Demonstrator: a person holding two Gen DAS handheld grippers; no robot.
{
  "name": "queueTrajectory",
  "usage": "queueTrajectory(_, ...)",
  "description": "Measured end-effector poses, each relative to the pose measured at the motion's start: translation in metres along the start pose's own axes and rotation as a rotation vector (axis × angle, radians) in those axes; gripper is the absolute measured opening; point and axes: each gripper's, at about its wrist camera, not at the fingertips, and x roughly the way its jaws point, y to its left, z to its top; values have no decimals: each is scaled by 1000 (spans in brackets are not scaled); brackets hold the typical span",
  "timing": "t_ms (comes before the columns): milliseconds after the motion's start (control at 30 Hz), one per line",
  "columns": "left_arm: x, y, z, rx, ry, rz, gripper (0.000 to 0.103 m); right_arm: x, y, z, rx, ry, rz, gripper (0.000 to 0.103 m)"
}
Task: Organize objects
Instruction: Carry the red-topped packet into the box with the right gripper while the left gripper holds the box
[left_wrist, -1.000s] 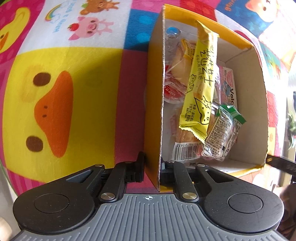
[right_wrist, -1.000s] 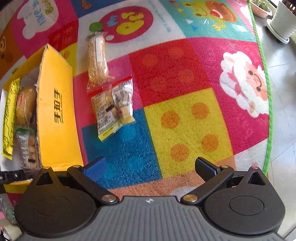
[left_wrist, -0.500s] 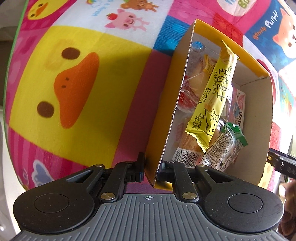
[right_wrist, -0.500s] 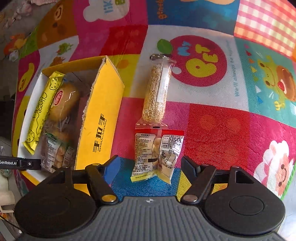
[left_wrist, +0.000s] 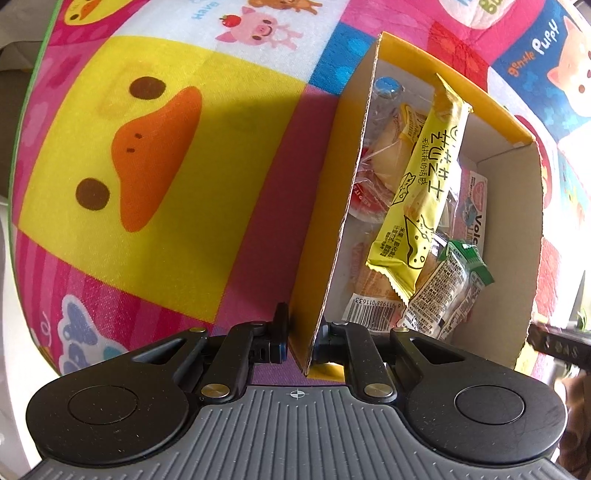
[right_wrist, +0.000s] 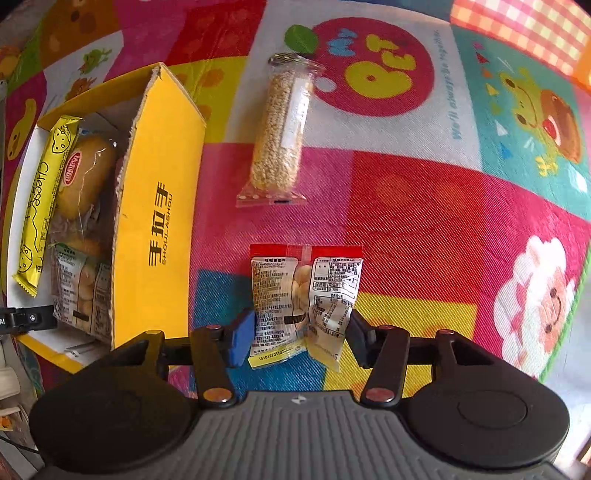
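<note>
Right tool (right_wrist: 301, 338) shifted, closing around packet (right_wrist: 304, 302).

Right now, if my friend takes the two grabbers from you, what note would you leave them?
Left gripper: shut on the wall of the yellow box, holding it steady on the play mat.
Right gripper: pointing down over the red-topped snack bag. Its jaws are closing with the bag between them; the pads look not quite pressed yet.
Done: the box already has the yellow cheese stick, the green-topped packet and a few wrapped cakes in it.
Left: finish the grip and drop the bag into the box, then fetch the sesame bar lying further out on the mat.
</note>
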Motion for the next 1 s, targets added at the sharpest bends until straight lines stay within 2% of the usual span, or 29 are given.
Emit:
queueTrajectory(133, -4, -10, 15, 71, -15, -5, 13, -17, -8, -27, 86, 16, 5, 52)
queueTrajectory(233, -3, -11, 23, 116, 8, -17, 12, -29, -4, -49, 131, 37, 7, 52)
queueTrajectory(567, -7, 7, 18, 224, 15, -117, 14, -54, 64, -115, 246, 99, 26, 52)
queueTrajectory(700, -13, 16, 15, 268, 18, -142, 15, -70, 87, -132, 239, 81, 15, 52)
queueTrajectory(867, -11, 23, 21, 268, 27, -159, 15, -97, 104, -137, 228, 32, -1, 52)
queueTrajectory(1000, -9, 18, 25, 281, 9, -167, 16, -118, 108, -137, 246, 0, 44, 52)
